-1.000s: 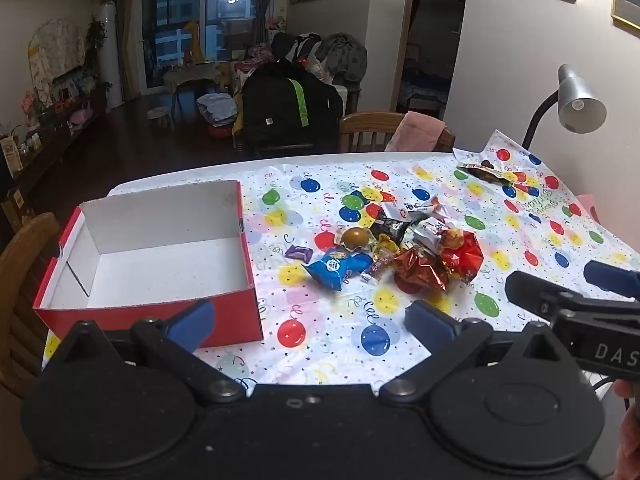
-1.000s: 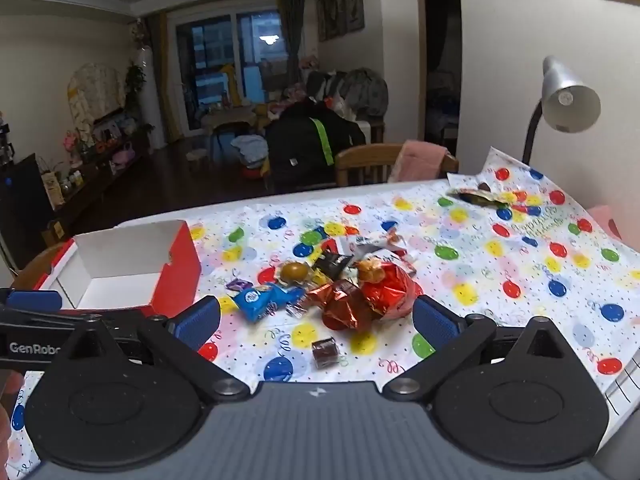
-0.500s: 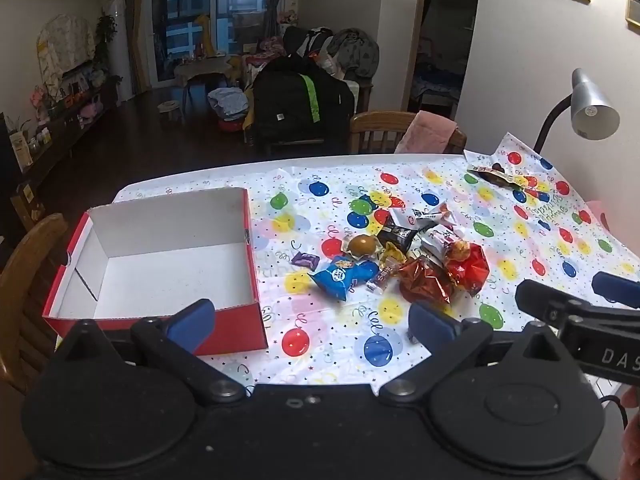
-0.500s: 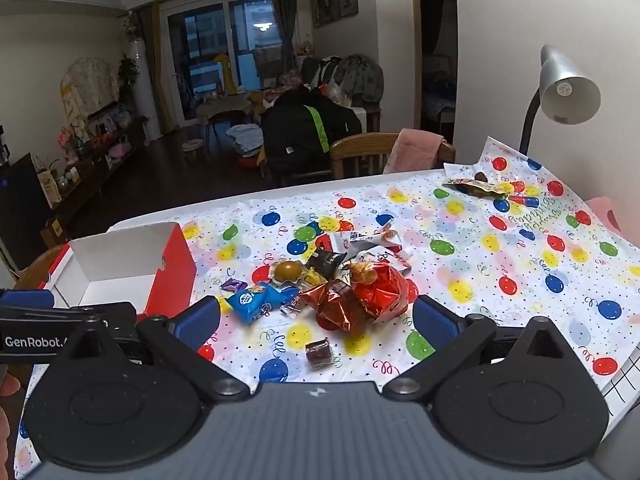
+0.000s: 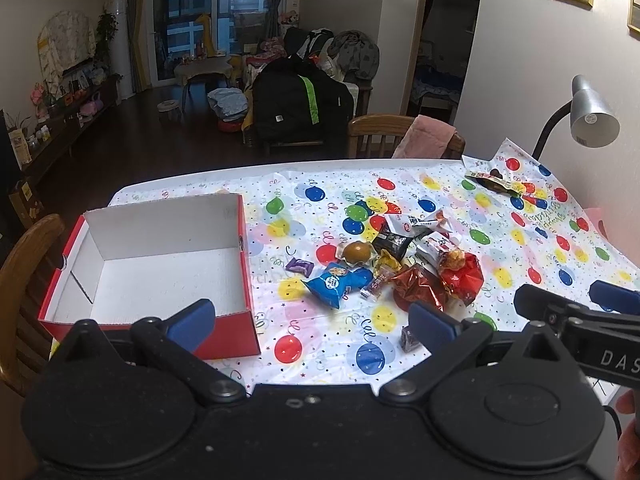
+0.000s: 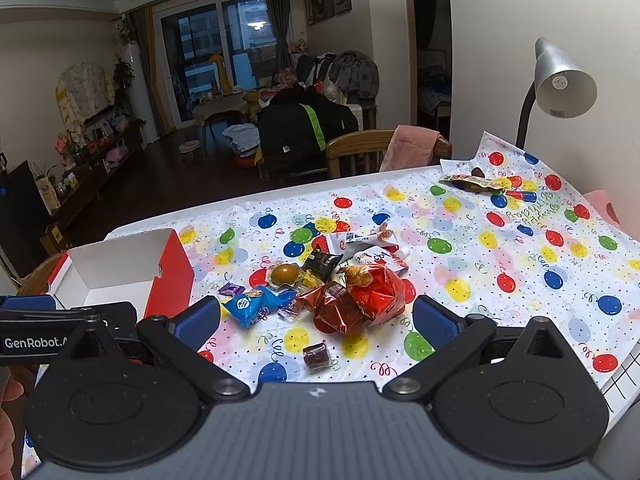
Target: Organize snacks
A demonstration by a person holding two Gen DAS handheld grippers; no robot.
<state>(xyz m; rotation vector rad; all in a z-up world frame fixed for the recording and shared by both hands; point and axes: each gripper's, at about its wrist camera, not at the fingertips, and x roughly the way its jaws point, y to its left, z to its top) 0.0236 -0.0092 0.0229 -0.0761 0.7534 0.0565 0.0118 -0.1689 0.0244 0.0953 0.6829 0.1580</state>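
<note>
A table (image 5: 192, 188) draped in a balloon-print cloth (image 5: 500, 240) fills the middle of both wrist views, with a dim living room behind it at the top of the frame. At left center of the left view sits a red box (image 5: 160, 264), white inside and holding nothing, its near corner just above the left gripper (image 5: 310, 318). That gripper spreads wide across the bottom of the frame, blue pads apart and nothing between them. The right gripper (image 6: 316, 318) is likewise spread wide and holds nothing; in the left view it juts in at lower right. A silver lamp (image 6: 560, 80) leans in at the upper right, and a wooden chair (image 5: 384, 132) with a pink cloth stands at the far table edge. The snacks (image 5: 400, 264) lie heaped at frame center, right of the box and apart from it: a red bag (image 6: 376, 292), a red foil pack (image 6: 334, 310) touching it, a blue pack (image 6: 252, 304), a white packet (image 6: 360, 240), a black packet (image 6: 324, 262), a brown egg (image 6: 285, 273). A purple candy (image 5: 299, 267) lies between heap and box. A dark candy (image 6: 316, 356) lies alone nearest the right gripper.
</note>
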